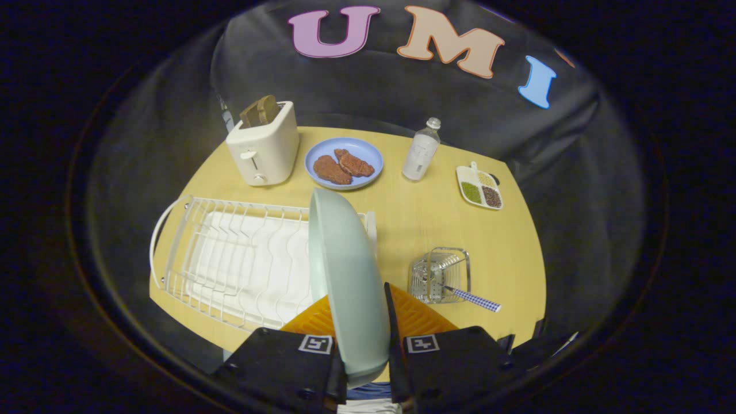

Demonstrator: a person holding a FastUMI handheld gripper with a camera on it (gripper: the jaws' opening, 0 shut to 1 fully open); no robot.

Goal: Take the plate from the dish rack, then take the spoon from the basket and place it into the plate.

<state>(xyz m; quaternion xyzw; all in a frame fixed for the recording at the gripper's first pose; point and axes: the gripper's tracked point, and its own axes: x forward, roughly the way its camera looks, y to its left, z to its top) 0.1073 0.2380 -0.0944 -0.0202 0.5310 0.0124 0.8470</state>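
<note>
- One pale green plate [345, 276] stands on edge between the two fingers of the tool [365, 339], which press on it from either side; its rim rises ahead of them, in front of the right end of the dish rack [230, 259].
- The white wire dish rack sits on the yellow worktop [489, 241], left of the plate, with a white drip tray under its wires.
- A small wire basket [440, 275] stands on the worktop to the right of the plate, apart from it.
- The spoon [468, 297] lies in the basket, its checked handle sticking out over the rim toward the right.
- Beyond the rack stands a white toaster [264, 149] with toast showing in its slot.
- Just beside the toaster, a blue dish [344, 163] carries two brown pieces of food.
- A clear bottle [421, 150] stands upright to the right of the blue dish.
- Further right lies a small divided tray [480, 187] holding grains of different colours.
</note>
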